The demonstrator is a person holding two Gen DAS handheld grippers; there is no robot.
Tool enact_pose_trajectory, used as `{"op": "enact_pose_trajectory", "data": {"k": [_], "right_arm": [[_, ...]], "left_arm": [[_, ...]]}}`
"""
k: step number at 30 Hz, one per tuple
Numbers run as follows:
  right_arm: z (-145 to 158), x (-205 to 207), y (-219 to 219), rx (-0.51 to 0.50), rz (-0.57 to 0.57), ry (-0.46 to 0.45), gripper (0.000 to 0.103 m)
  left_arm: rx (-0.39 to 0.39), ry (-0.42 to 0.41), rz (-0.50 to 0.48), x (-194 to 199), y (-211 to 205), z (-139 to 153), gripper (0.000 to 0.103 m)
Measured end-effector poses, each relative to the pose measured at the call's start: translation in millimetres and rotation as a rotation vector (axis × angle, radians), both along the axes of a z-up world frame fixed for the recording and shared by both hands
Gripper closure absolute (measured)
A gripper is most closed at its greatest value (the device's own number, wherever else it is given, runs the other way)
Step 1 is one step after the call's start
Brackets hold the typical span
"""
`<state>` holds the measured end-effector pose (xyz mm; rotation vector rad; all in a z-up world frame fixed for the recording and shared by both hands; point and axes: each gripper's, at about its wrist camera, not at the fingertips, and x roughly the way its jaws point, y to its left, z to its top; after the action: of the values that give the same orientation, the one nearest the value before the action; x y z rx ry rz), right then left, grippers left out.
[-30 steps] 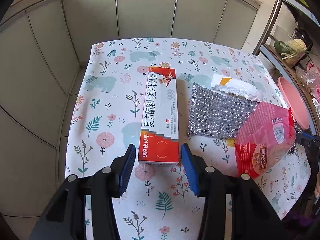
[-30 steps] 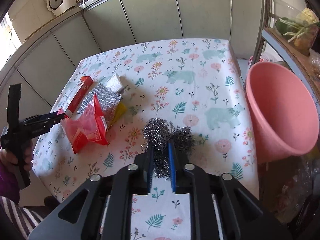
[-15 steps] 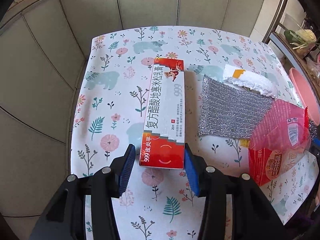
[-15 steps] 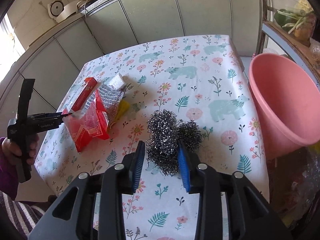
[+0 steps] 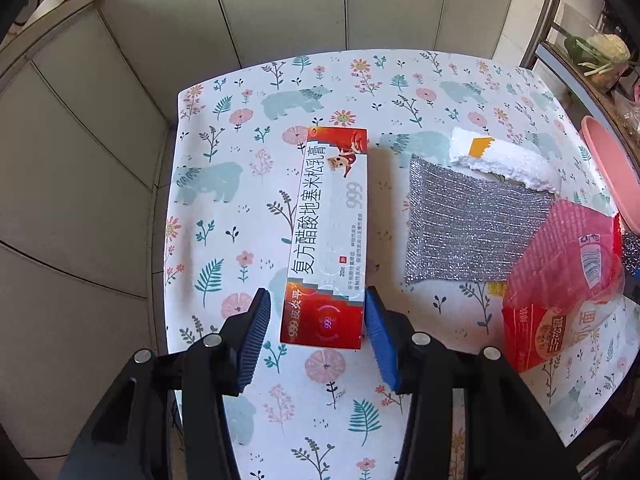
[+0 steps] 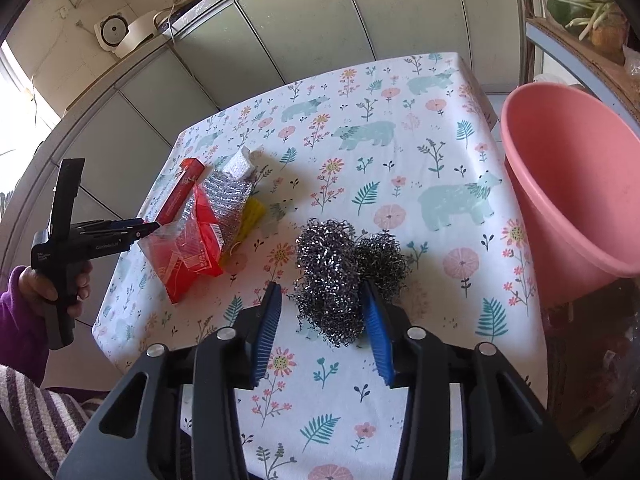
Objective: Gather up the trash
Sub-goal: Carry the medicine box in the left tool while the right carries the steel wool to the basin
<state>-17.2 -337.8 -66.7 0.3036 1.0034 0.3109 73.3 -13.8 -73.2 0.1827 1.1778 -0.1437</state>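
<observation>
A red and white medicine box (image 5: 330, 236) lies lengthwise on the floral tablecloth (image 5: 224, 208). My left gripper (image 5: 316, 312) is open, its blue pads on either side of the box's near end. Right of the box lie a silver scouring cloth (image 5: 464, 228), a white foam piece (image 5: 504, 164) and a red plastic wrapper (image 5: 560, 288). In the right wrist view two steel wool balls (image 6: 344, 268) lie on the cloth. My right gripper (image 6: 320, 316) is open around the nearer ball. The left gripper (image 6: 132, 228) shows there beside the red wrapper (image 6: 188, 248).
A pink basin (image 6: 572, 196) stands off the table's right edge; its rim also shows in the left wrist view (image 5: 612, 168). A yellow scrap (image 6: 248, 220) lies by the silver cloth (image 6: 228, 196). Grey cabinet panels surround the table. A shelf with vegetables (image 6: 584, 12) is far right.
My right gripper has opened from shut around the steel wool. My left gripper has moved forward, so its pads now flank the box's near end.
</observation>
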Motion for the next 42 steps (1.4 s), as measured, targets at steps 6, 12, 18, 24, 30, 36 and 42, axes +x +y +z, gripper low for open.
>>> {"op": "enact_pose_trajectory", "data": {"k": [6,12,18,24,30,36,42], "right_arm": [[-2,2,0,-0.006,0.005,0.015,0.060],[-2,1,-3,0.003,0.004,0.023,0.060],[-1,-2,-7,0.012,0.004,0.027,0.061],[-2,-5,-10,0.030,0.004,0.025,0.061],[-5,-8,-16,0.026,-0.001,0.029,0.065],[1,-15,-20,0.014,-0.004,-0.004,0.081],[15,-24,-28,0.006,-0.025,-0.070,0.087]], "left_arm": [[0.004,0.013,0.002,8,-2,-6,0.056],[-0.001,0.021,0.009,12,-2,-10,0.056],[-0.006,0.021,0.015,17,1,-12,0.056],[-0.022,-0.013,0.008,15,0,-8,0.063],[-0.041,-0.078,0.017,4,1,11,0.064],[-0.079,-0.148,0.023,-5,-1,39,0.064],[-0.124,-0.216,-0.015,-12,-22,67,0.064]]}}
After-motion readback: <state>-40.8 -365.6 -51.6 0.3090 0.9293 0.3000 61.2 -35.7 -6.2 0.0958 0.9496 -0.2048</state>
